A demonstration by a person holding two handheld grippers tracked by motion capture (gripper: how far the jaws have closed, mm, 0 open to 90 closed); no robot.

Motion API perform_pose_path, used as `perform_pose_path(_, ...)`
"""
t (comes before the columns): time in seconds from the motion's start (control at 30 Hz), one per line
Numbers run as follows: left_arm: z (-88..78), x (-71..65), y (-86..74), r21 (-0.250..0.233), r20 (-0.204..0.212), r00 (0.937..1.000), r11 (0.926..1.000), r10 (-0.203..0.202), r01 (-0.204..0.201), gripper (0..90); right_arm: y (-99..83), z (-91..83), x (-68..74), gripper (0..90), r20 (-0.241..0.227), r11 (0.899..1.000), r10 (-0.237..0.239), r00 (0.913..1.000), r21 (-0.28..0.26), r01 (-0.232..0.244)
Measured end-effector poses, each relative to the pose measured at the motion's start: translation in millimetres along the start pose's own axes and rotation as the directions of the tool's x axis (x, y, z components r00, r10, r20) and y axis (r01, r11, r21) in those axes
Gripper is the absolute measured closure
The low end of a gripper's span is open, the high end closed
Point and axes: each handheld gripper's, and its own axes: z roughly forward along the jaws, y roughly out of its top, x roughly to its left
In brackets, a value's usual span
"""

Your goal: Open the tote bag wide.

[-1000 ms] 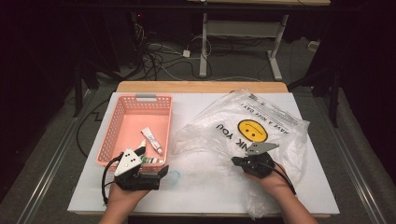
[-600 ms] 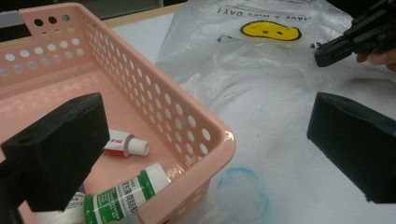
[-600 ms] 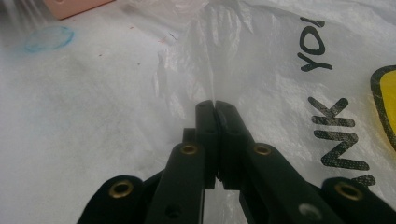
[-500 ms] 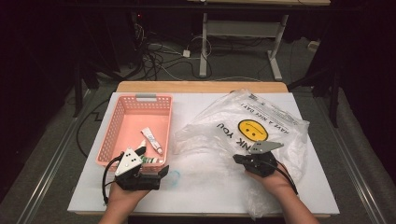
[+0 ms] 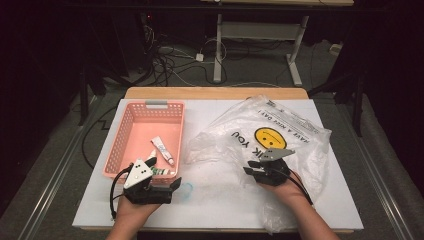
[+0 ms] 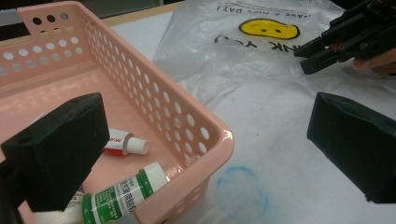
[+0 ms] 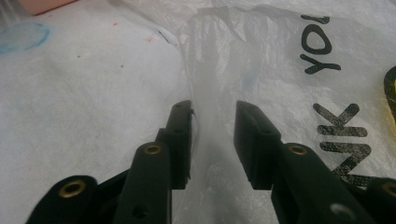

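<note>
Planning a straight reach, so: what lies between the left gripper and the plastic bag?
Bare white table with a faint blue ring mark, in the high and left gripper views, between the left gripper and the plastic bag.

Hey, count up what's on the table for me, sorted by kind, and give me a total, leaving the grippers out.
Pink baskets: 1
Clear plastic bags with the smiley print: 1
Tubes lying in the basket: 2, a red-and-white one and a green-and-white one
Total: 4
</note>
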Motion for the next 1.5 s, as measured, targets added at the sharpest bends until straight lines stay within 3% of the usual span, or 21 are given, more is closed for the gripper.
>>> perform_pose_path(0.2,0.6,-2.0,0.6,-0.004,0.004,1.0000,1.0000,0.004,-0.004,0.0,0.4,-5.2,-4.2,80.8,0.011,1.000,0.014,0.9998,-0.026,-0.014)
perform_pose_path(0.53,1.1,-2.3,0.2,-0.002,0.006,1.0000,1.0000,0.002,-0.002,0.0,-5.4,-2.7,-4.2,89.3,0.007,1.000,0.003,1.0000,0.029,-0.004)
perform_pose_path(0.7,1.1,-2.0,0.2,-0.002,0.006,1.0000,1.0000,0.000,0.000,0.0,-6.6,-10.5,-8.3,90.0,0.007,0.999,0.023,0.9997,-0.022,-0.022)
perform_pose_path(1.07,0.3,-1.9,0.4,-0.003,0.005,1.0000,1.0000,0.001,-0.001,0.0,3.1,-30.6,-6.2,90.0,0.037,0.992,-0.015,0.9992,-0.127,0.019)
perform_pose_path(1.5,0.2,-1.7,0.3,-0.001,0.004,1.0000,1.0000,0.002,-0.002,0.0,16.3,-68.2,-14.0,90.0,0.095,0.967,0.011,0.9955,-0.255,0.013)
